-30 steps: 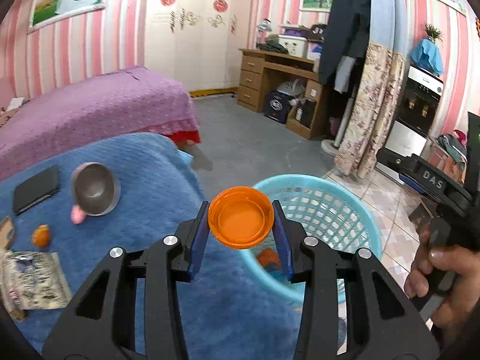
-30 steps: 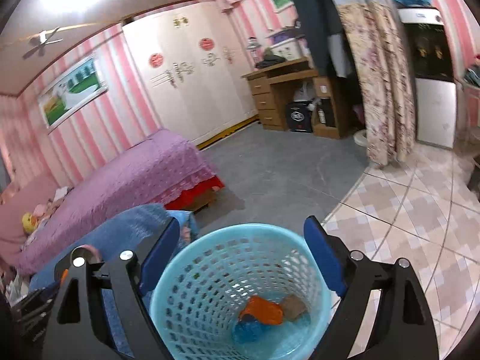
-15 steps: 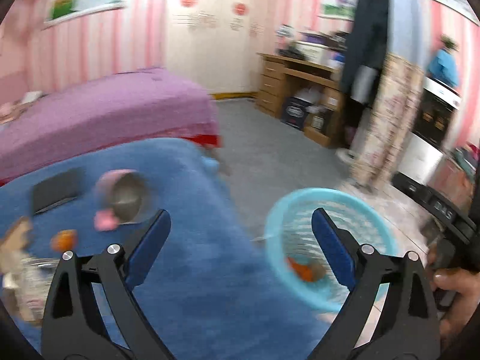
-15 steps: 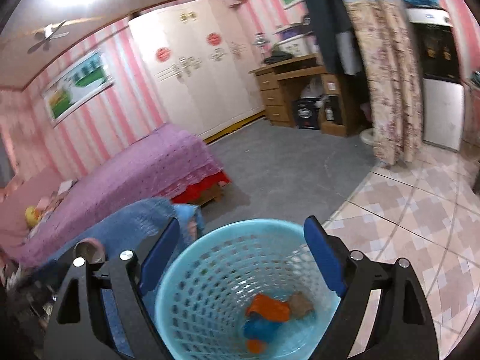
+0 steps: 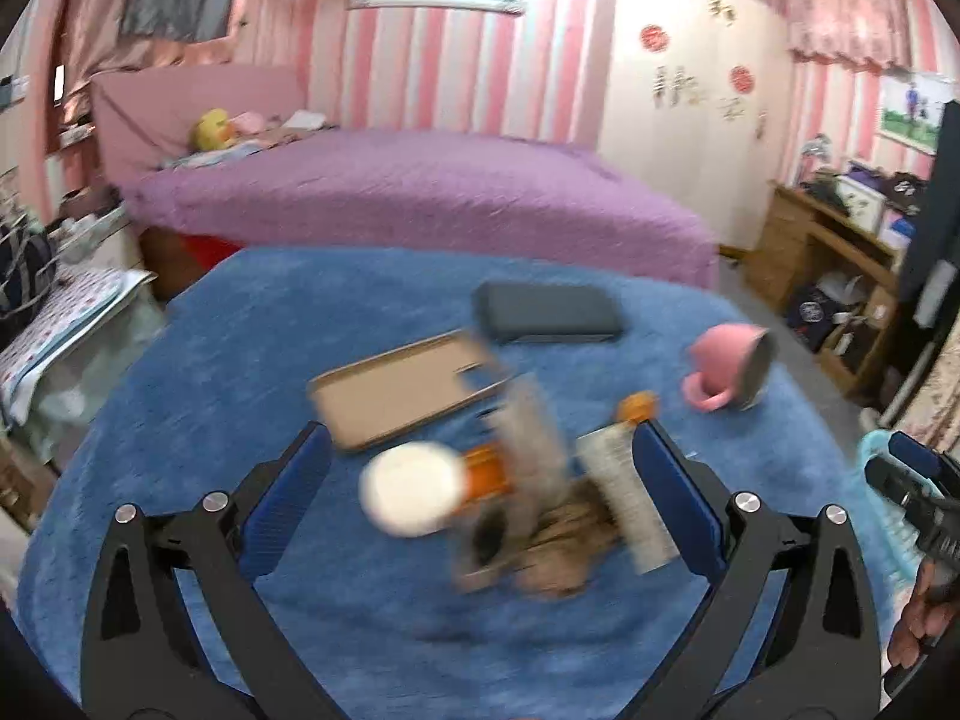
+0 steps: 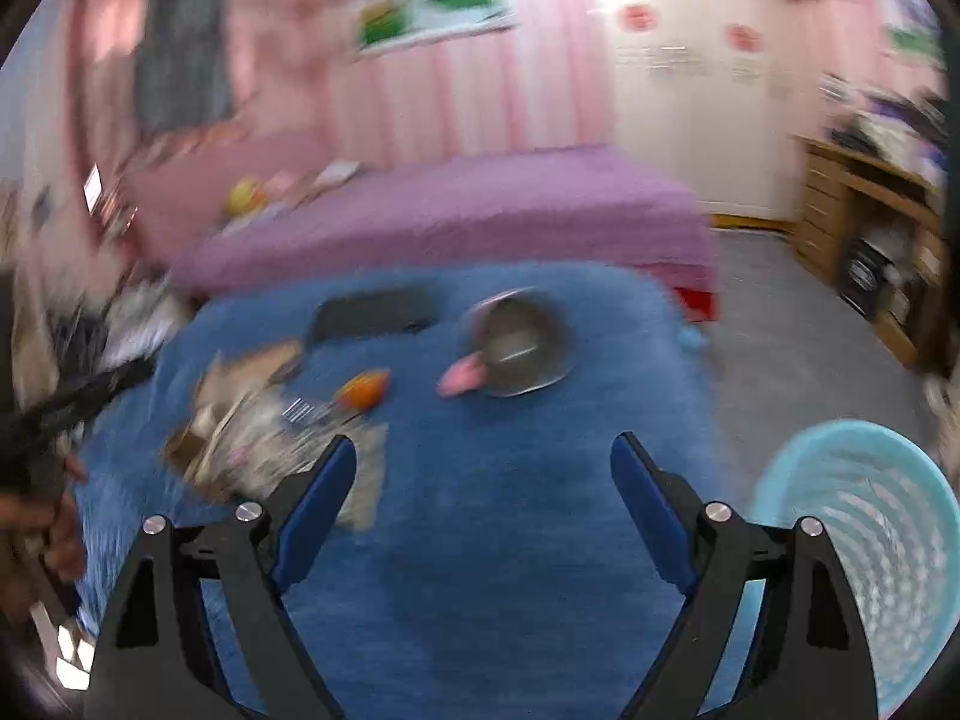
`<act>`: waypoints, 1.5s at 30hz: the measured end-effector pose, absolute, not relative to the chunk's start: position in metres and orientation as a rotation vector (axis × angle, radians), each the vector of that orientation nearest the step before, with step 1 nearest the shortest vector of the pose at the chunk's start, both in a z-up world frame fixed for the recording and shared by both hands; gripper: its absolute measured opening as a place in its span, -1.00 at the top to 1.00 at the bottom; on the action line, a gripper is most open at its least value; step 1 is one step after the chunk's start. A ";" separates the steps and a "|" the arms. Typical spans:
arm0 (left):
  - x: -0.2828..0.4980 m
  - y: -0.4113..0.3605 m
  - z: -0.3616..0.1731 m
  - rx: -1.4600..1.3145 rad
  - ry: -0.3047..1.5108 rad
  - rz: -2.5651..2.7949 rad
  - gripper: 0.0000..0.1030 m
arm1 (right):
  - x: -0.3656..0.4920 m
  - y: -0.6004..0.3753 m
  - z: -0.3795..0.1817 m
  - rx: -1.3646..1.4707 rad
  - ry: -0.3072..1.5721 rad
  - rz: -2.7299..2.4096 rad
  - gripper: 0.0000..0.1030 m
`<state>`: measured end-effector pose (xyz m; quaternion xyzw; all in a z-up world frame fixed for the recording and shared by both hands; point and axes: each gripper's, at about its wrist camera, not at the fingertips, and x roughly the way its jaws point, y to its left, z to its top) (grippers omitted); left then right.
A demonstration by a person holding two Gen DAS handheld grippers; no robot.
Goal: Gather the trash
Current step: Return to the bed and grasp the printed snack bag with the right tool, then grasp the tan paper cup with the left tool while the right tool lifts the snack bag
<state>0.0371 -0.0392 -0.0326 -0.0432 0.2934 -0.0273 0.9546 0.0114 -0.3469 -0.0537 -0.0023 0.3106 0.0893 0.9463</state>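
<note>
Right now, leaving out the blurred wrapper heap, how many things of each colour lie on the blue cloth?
Orange: 2 (small lump, white-capped bottle)
Pink: 1 (tipped metal-lined cup)
Dark grey: 1 (flat case)
Tan: 1 (flat tray)
Total: 5

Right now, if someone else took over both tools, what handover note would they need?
Left tool: jaws opening, nothing held, facing the trash pile on the blue cloth.
Right tool: open, empty, over bare cloth.
Basket sits at the table's right edge.
Done: the contents of the basket are too blurred to tell.
Left: wrappers, white-capped orange bottle, small orange piece. Pink cup and dark case look like keepers.
</note>
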 end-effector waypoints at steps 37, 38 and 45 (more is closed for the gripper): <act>0.047 -0.045 -0.091 -0.034 0.787 -0.183 0.00 | 0.043 -0.303 -0.071 -0.174 0.630 0.113 0.89; 0.049 -0.048 -0.094 -0.034 0.801 -0.197 0.30 | 0.044 -0.305 -0.070 -0.169 0.631 0.113 0.89; 0.038 -0.050 -0.076 -0.057 0.745 -0.207 0.57 | 0.038 -0.317 -0.057 -0.140 0.595 0.122 0.89</act>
